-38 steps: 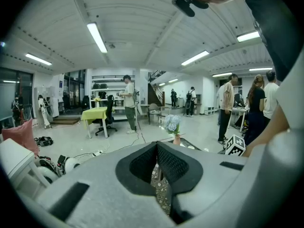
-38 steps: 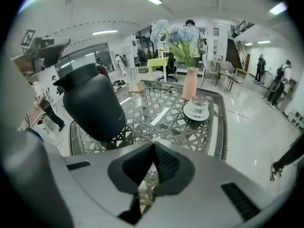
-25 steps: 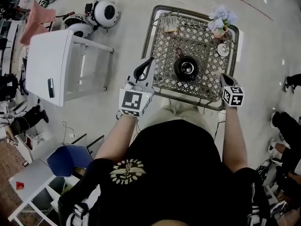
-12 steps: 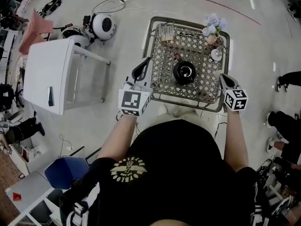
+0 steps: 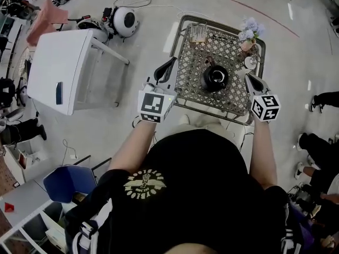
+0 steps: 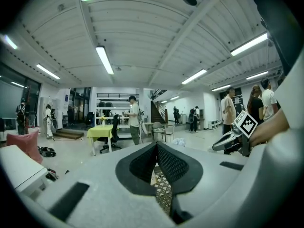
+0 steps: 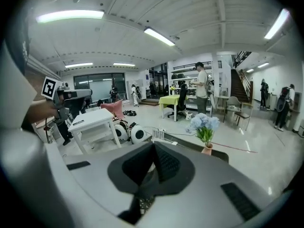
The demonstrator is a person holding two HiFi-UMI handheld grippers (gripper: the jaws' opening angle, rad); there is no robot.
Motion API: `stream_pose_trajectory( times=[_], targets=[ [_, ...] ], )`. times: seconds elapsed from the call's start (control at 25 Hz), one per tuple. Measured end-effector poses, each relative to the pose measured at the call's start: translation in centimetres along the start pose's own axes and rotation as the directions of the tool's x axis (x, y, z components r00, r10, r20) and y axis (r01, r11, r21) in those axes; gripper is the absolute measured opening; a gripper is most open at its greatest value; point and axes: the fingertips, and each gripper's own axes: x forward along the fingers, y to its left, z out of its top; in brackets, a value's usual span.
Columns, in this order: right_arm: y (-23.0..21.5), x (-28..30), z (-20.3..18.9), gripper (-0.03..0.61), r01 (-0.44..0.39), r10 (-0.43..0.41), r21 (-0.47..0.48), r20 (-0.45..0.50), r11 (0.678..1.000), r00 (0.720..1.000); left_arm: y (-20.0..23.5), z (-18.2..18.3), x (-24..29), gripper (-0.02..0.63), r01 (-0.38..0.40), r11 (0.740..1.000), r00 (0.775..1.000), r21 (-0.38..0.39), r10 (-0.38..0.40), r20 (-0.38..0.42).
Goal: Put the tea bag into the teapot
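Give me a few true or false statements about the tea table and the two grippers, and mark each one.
1. The black teapot stands on the lattice table. True.
2. The right gripper holds a tea bag. False: its jaws are shut with nothing between them.
3. The flowers stand at the table's far right corner. True.
4. The white table is on the person's right. False: it stands on the floor to the left.
5. The left gripper reaches into the teapot. False: it is by the table's left edge, apart from the teapot.

teapot interior dark, indistinct
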Motion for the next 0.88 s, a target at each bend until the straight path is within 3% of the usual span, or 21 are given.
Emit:
stream_pose_trajectory(
  times=[0.32,0.52,0.6,0.64,0.88],
  targets=[
    [3.1,3.0,1.5,0.009,-0.058,0.058,-0.028,0.015,0.998,0.998,2.6,-0.7,-3.3,-0.005,-0.063,0.998,0.998,-0.004,0.063,-0.011],
    [5.5,4.3,1.9,0.016,-0.135,0.137,-0.038,0.047,0.99,0.989,3.9,-1.0,-5.2,-0.005,-0.098,0.995,0.995,-0.005,0.097,-0.027],
    [6.3,4.6,1.8,0.161,-0.162,0.162,-0.021,0.053,0.987,0.985,4.1,-0.9,-5.6,-0.005,-0.101,0.995,0.995,-0.005,0.1,-0.022],
    [6.6,4.7,1.8,0.183,-0.167,0.168,-0.013,0.057,0.986,0.984,4.1,-0.9,-5.6,-0.005,-0.098,0.995,0.995,-0.004,0.098,-0.022],
    [7.4,4.0,1.6,0.199,-0.162,0.164,-0.037,0.063,0.986,0.984,3.1,-1.3,-5.2,-0.005,-0.062,0.998,0.998,0.009,0.062,-0.023]
  ],
)
